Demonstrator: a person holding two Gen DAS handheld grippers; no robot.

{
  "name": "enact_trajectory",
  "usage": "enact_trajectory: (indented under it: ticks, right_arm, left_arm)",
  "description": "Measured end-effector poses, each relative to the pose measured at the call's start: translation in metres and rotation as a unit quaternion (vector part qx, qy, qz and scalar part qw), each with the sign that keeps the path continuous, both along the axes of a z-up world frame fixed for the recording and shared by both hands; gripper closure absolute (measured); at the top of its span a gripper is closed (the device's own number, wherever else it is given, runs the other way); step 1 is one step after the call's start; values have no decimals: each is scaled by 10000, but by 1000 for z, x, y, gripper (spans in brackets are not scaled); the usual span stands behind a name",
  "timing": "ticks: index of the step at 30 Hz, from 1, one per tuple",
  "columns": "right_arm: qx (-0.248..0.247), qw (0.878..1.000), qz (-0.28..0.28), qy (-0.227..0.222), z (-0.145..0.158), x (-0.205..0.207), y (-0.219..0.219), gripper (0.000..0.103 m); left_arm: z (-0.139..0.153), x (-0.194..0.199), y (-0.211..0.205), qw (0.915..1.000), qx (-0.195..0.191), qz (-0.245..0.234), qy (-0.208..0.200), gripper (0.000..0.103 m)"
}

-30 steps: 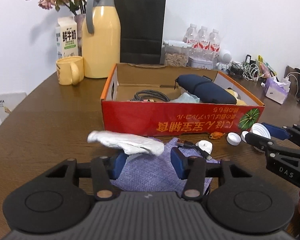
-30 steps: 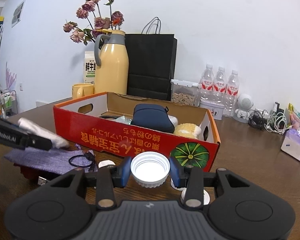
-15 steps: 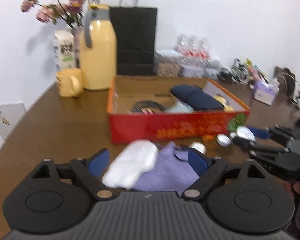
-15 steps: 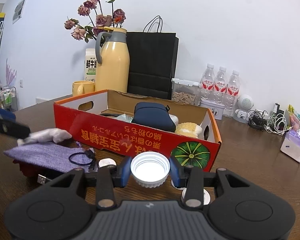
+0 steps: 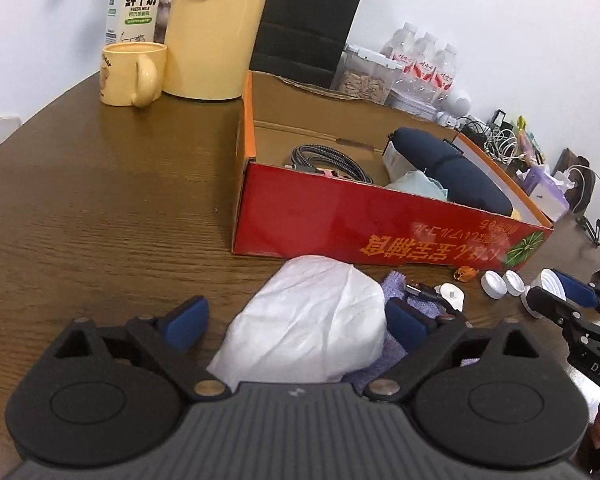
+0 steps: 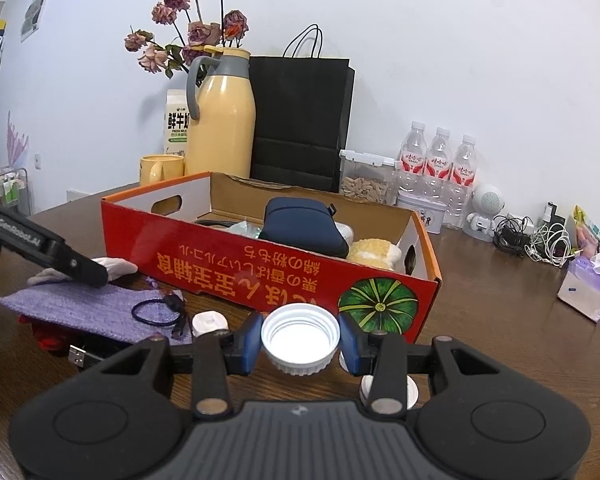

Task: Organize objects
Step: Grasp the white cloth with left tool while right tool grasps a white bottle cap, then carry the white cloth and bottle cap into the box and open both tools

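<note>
Left gripper [image 5: 296,322] spread wide around soft, light white cloth [image 5: 304,330] lying near red box [image 5: 340,216]; best pinched mid-bundle. Right gripper [image 6: 300,342] clamped on rigid white cap [image 6: 300,338], near box's front.

Milk carton [image 5: 134,0], upper left of the left wrist frame: "鲜牛奶" above "FRESH MILK"; gripper arm [image 6: 40,246], left edge of the right wrist frame: "GenRobot.AI"; other gripper [image 5: 580,336], lower right of the left wrist frame: "DAS"; red box [image 6: 260,276], centre: inverted orange characters, not legible.
</note>
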State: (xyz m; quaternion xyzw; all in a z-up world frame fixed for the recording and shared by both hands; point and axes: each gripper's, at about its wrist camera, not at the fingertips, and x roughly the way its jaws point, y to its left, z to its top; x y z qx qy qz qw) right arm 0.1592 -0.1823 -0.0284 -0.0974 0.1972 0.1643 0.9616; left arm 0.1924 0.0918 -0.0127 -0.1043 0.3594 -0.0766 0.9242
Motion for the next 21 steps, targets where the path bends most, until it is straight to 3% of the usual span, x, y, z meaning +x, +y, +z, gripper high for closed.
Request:
enact_trajectory:
  ticks: [3, 5, 8, 9, 10, 16, 21]
  right_arm:
    - [-21, 10000, -16, 30, 0, 1, 0, 64]
    - [-43, 10000, -37, 52, -1, 2, 1, 64]
    - [-83, 9999, -68, 51, -1, 3, 2, 64]
    - [-97, 9999, -74, 50, -1, 3, 2, 64]
    - [-112, 9999, -79, 51, -1, 2, 3, 64]
    - [-155, 9998, -87, 28, -1, 2, 4, 64]
    - [-158, 9999, -49, -48, 0, 0, 5, 64]
  left_arm:
    - [0, -2, 0, 9999, -116, -71, -79, 29]
    - [0, -5, -2, 9999, -60, -84, -122, 34]
    - [1, -10, -6, 9997, 57, -70, -237, 50]
    - [3, -12, -7, 9995, 72, -63, -294, 58]
    - [4, -14, -8, 9993, 68, -80, -365, 73]
    - [15, -30, -20, 9947, 675, 96, -773, 90]
    - [32, -43, -22, 9885, 988, 302, -1106, 92]
